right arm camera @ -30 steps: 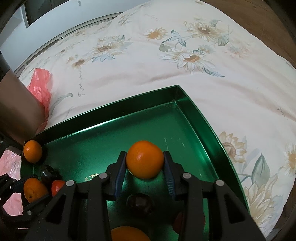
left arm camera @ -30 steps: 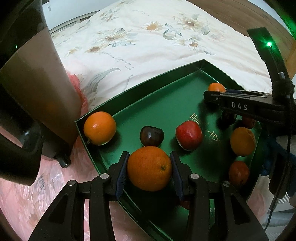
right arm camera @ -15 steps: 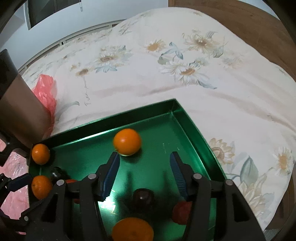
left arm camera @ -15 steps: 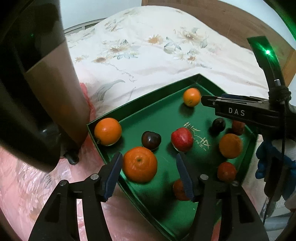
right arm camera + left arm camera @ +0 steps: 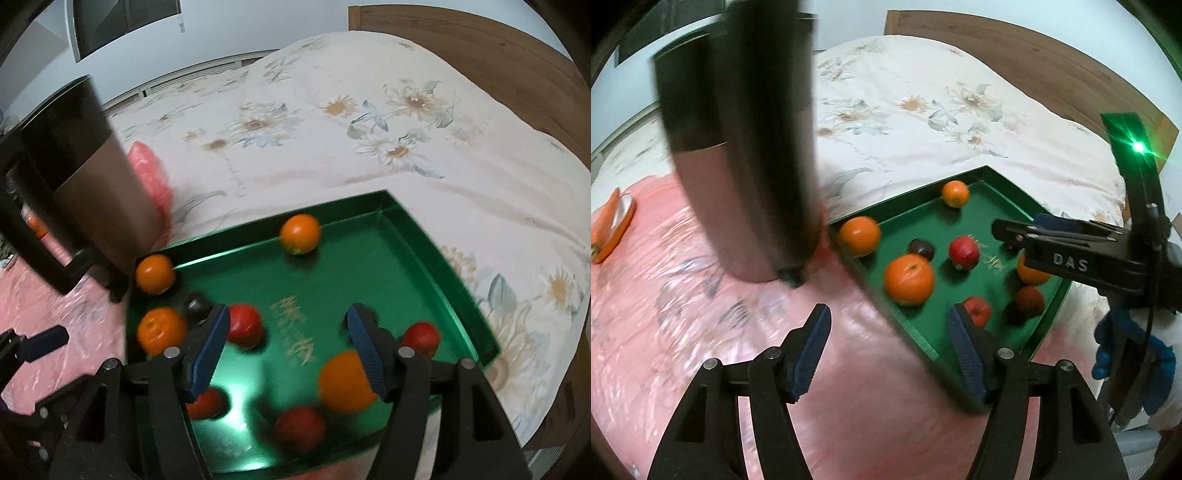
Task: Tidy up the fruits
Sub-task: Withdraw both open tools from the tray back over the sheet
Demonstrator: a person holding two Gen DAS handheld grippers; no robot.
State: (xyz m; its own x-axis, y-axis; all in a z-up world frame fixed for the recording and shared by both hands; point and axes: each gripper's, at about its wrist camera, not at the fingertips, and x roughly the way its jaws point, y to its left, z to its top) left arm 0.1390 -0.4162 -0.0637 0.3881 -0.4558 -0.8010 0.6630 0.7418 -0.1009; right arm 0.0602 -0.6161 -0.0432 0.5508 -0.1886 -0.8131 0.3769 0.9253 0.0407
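Note:
A green tray on the bed holds several oranges, red fruits and a dark plum. My left gripper hovers over the tray's near-left edge; its jaws are opening, with nothing between them. The large orange lies free just beyond its fingertips. My right gripper stands wide open above the tray floor, empty. A small orange rests by the far wall, well beyond it. Another orange and a red apple lie beside its fingers, untouched.
A tall dark and bronze cylinder stands left of the tray on a pink plastic sheet. A floral quilt covers the bed beyond, with a wooden headboard behind. A blue-gloved hand holds the right gripper.
Both grippers opened, let go of their oranges and drew back and up. The left one shifted left over the pink sheet. The small orange rolled to the tray's far wall.

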